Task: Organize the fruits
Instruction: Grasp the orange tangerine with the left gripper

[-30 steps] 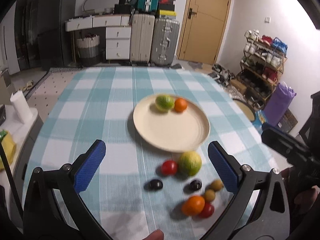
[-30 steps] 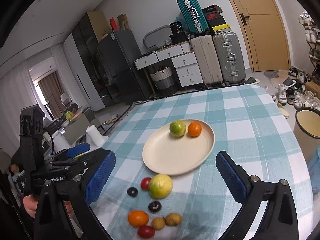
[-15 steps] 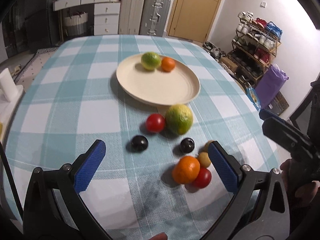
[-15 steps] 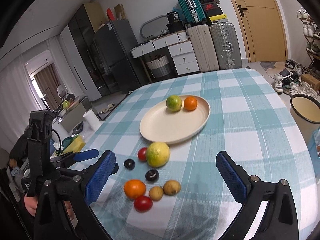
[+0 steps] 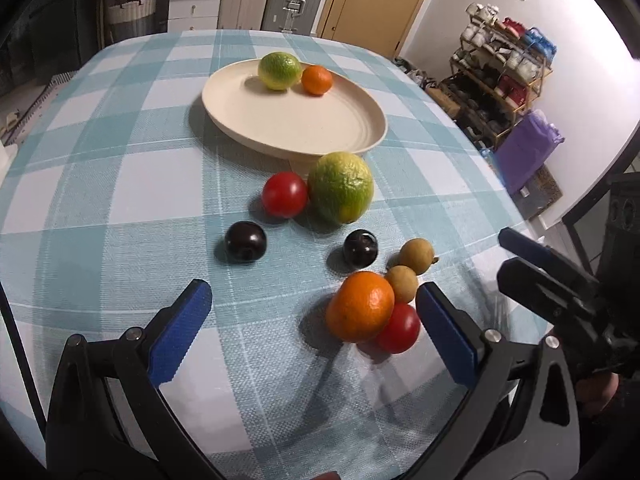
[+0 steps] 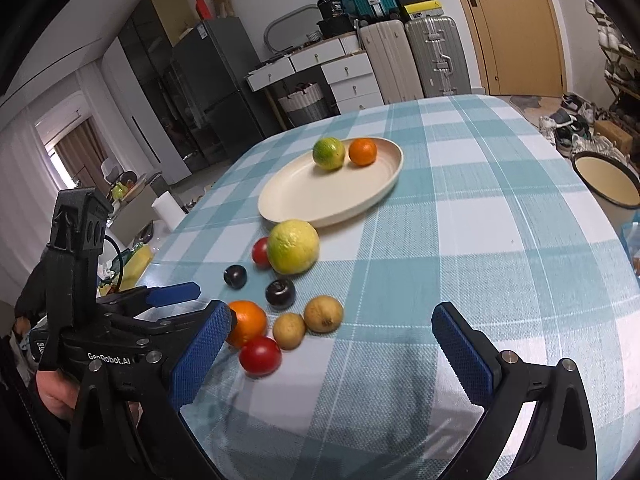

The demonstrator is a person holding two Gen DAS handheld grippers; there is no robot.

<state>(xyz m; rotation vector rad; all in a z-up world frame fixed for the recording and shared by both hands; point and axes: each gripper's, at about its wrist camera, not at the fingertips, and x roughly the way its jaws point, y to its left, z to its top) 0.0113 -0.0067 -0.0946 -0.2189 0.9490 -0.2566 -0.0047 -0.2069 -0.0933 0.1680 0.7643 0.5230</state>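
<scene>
A cream plate holds a green citrus and a small orange. On the checked cloth in front of it lie a large green-yellow citrus, a red tomato, two dark plums, two brown longans, an orange and a second tomato. My left gripper is open just above the cloth, its right finger beside the orange and tomato. My right gripper is open and empty, near the same cluster.
The table has a blue-and-white checked cloth with its front edge close below me. Suitcases, drawers and a fridge stand behind it. A shoe rack and a purple bag are on the right, and a round bin is by the table.
Both grippers have moved forward and down toward the loose fruit. The fruit looks larger and nearer. No fruit has moved, and both grippers stay open.
</scene>
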